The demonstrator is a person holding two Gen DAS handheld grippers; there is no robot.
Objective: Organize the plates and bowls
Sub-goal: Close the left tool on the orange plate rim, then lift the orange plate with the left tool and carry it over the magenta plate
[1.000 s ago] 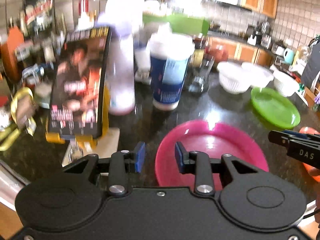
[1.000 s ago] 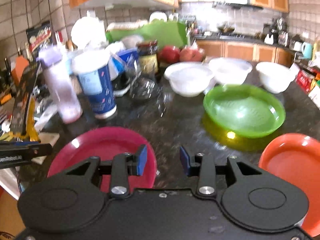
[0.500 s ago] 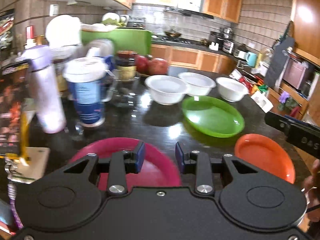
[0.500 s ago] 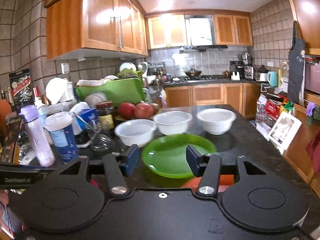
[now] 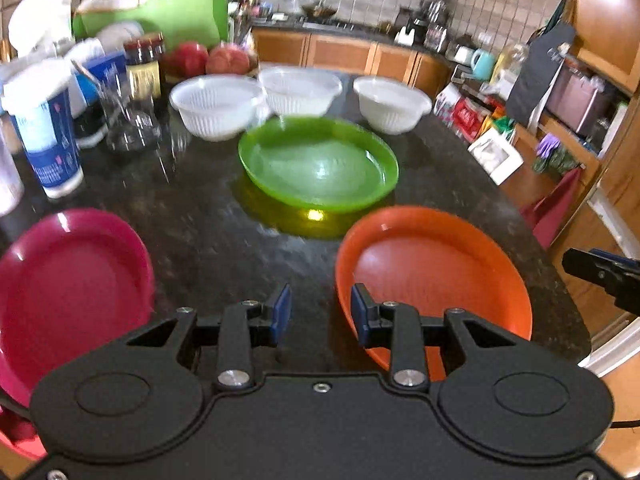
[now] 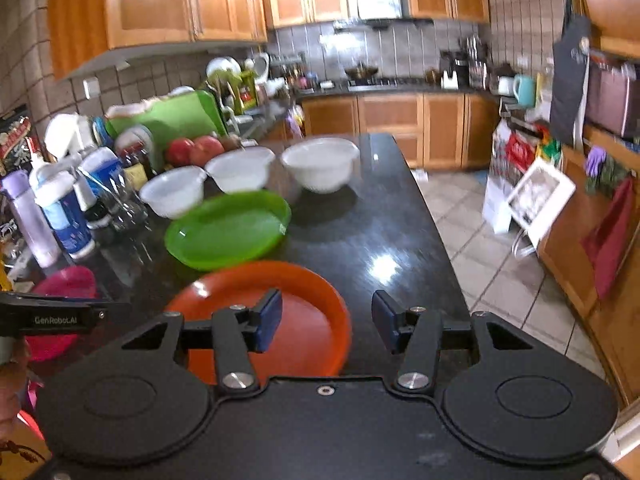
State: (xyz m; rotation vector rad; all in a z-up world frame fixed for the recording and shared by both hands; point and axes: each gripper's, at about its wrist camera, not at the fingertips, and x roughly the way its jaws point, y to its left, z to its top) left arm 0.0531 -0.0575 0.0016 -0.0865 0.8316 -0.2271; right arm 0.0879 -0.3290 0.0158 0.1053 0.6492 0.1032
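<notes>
Orange plate sits nearest both tools, right tool best placed

Going left to right along the dark bench [image 5: 208,216], we see the magenta plate [image 5: 72,280] at the near left edge, the green plate [image 5: 320,164] in the middle with three white bowls [image 5: 218,106] in a row behind it, and the orange plate [image 5: 436,276] at the near right. Our left tool [image 5: 320,312] hangs empty with its jaws moderately apart over bare bench, the orange plate's near rim just beside its right pad and the magenta plate off to its left. Our right tool [image 6: 326,320] is empty and spread wider, and the orange plate [image 6: 280,300] lies directly ahead and below, its right rim between the pads. We judge the right tool nearer for gripping that rim.
</notes>
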